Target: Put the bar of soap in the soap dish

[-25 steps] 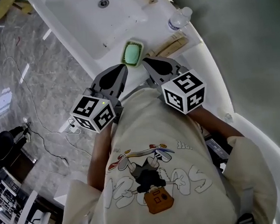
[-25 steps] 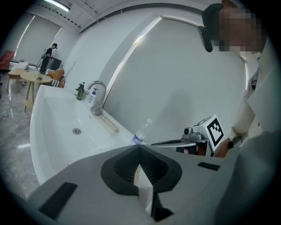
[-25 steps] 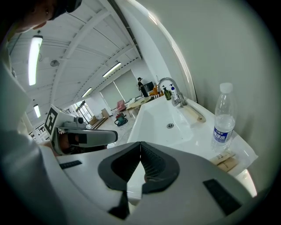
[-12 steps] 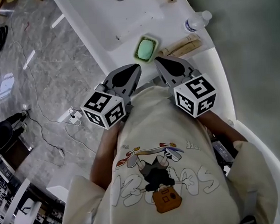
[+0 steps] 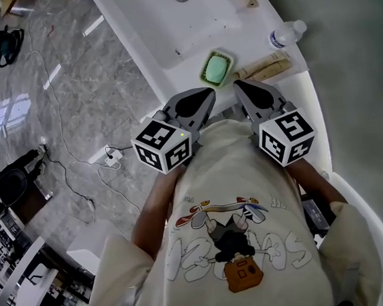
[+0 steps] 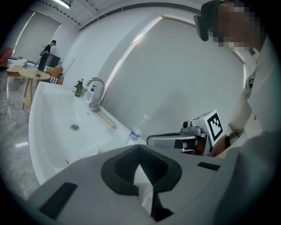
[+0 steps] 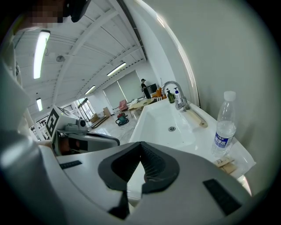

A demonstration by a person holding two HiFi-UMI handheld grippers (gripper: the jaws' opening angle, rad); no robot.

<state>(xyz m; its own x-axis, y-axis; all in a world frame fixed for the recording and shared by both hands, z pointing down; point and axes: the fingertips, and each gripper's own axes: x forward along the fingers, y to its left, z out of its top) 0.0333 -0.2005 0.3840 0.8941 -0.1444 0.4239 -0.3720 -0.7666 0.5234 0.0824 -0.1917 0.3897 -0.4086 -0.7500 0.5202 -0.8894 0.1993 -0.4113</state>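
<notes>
Both jaws are closed and empty: my left hand-held gripper (image 5: 208, 93) has its pads pressed together on nothing, and my right hand-held gripper (image 5: 239, 86) looks the same, tips meeting with nothing between them. The green bar of soap (image 5: 216, 68) lies just ahead of both tips, already in the soap dish (image 5: 204, 76) on the white desk (image 5: 254, 34), so I judge the placing done. The main risk is disturbing it. The dish sits close to the desk's near edge, right in front of me, so a forward nudge with closed tips could skid the soap out or push the dish toward the sink basin (image 5: 190, 20) ahead and to my left. A bar like this is probably slippery, so it might squirt from a pinch. Ahead and to the right of my right hand-held gripper stand a water bottle (image 7: 225, 127) and a beige packet (image 5: 264, 67); a careless sweep that way could topple the bottle. As for writing, the bottle's blue label carries white characters too small to read. The marker cubes (image 5: 164, 146) show only black-and-white squares, and the shirt's cartoon lettering I cannot read reliably.
</notes>
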